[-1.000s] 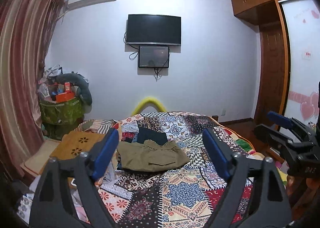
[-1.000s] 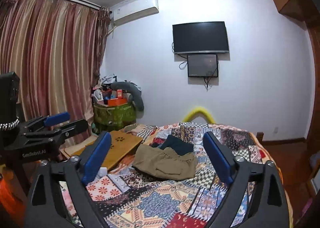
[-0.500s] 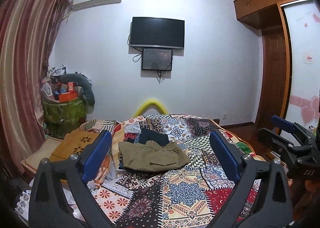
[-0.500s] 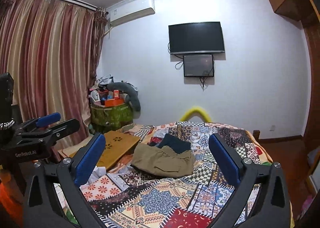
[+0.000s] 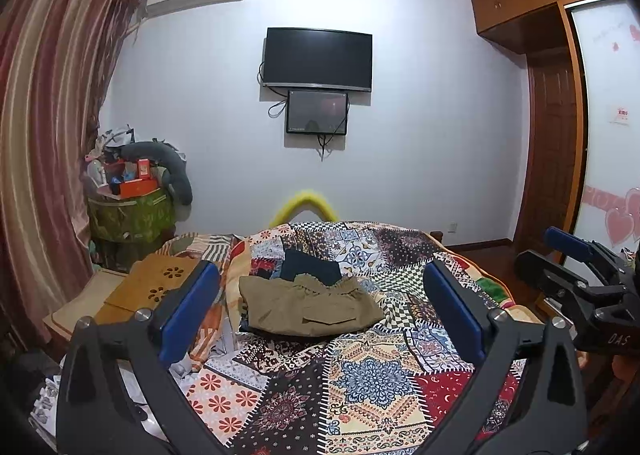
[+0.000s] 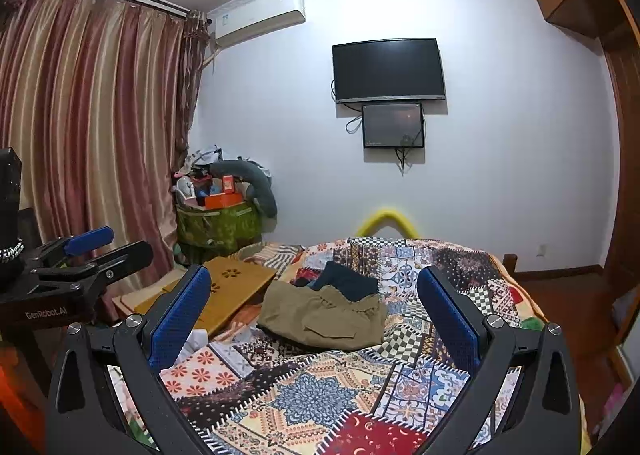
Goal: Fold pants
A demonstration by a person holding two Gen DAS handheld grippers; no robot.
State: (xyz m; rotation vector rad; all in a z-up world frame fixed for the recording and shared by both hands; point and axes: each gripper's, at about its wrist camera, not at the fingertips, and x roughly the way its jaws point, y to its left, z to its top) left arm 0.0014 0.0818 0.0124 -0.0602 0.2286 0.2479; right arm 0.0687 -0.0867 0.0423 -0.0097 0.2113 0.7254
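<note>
Left gripper (image 5: 320, 311): we hold it spread wide, gripping nothing.
Right gripper (image 6: 316, 315): we hold it spread wide too, nothing between its pads.
Pants (image 5: 310, 309): khaki, folded on the patchwork bedspread (image 5: 360, 383), against a dark garment (image 5: 310, 269), well apart from both grippers.

pants (image 5: 310, 307) on bed (image 5: 360, 383), board (image 5: 156, 287) left

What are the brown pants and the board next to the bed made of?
The khaki pants look like soft matte woven cloth, likely cotton: they crumple and gather at the waistband. The board looks like smooth light wood or bamboo, stiff and flat, with cut-out flower holes.
</note>
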